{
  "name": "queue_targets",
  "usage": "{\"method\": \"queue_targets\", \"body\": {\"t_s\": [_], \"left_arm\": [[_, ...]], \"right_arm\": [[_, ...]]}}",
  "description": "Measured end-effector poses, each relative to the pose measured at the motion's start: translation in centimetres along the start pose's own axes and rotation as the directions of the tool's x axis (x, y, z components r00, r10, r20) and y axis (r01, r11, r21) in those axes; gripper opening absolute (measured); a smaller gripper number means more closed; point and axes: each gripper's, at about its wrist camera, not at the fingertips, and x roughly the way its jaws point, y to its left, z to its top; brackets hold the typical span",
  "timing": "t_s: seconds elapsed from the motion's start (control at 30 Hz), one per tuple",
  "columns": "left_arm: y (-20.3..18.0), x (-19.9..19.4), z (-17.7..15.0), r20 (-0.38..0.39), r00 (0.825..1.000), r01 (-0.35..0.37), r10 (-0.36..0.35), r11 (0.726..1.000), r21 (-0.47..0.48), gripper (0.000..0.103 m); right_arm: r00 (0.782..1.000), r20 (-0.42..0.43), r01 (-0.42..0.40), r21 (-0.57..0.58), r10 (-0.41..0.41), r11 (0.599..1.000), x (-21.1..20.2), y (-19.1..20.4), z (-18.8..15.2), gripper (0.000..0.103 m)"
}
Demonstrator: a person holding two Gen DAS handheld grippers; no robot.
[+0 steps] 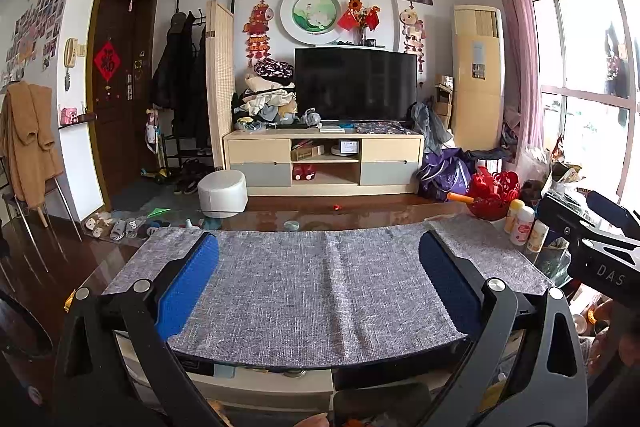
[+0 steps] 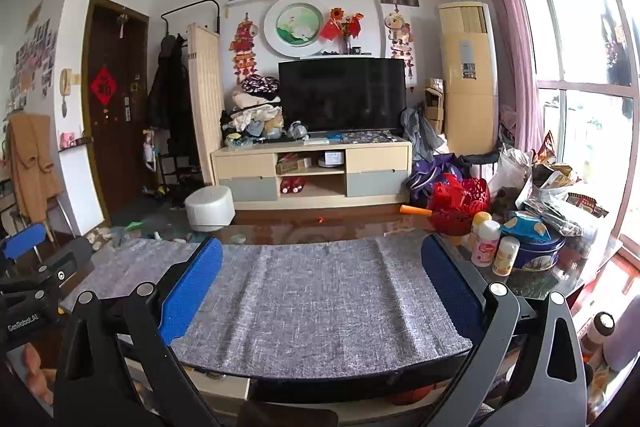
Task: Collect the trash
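Note:
A grey woven mat (image 1: 320, 291) covers the near part of a glass table (image 1: 360, 217). My left gripper (image 1: 319, 247) hovers over the mat, open, with nothing between its blue pads (image 1: 188, 291). In the right wrist view my right gripper (image 2: 322, 249) is also open and empty above the same mat (image 2: 320, 303). No loose scrap lies on the mat. A small round pale thing (image 1: 291, 225) rests on the bare glass beyond the mat's far edge (image 2: 239, 239). Crumpled snack bags and wrappers (image 2: 552, 187) are piled at the table's right end.
Three small bottles (image 2: 486, 243), a blue round tin (image 2: 536, 257) and a red basket (image 2: 460, 203) crowd the table's right side. An orange stick (image 2: 416, 211) lies by the basket. A white stool (image 2: 210, 207) and TV cabinet (image 2: 312, 171) stand on the floor beyond.

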Motion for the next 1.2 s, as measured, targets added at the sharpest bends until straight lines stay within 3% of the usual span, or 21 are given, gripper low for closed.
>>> {"method": "queue_targets", "body": {"t_s": [1.2], "left_arm": [[-0.34,-0.53,0.76,0.012,1.0,0.001,-0.001,1.0,0.002,0.095]], "right_arm": [[1.0,0.004,0.002,0.001,-0.002,1.0,-0.27,0.07,0.03,0.1]]}}
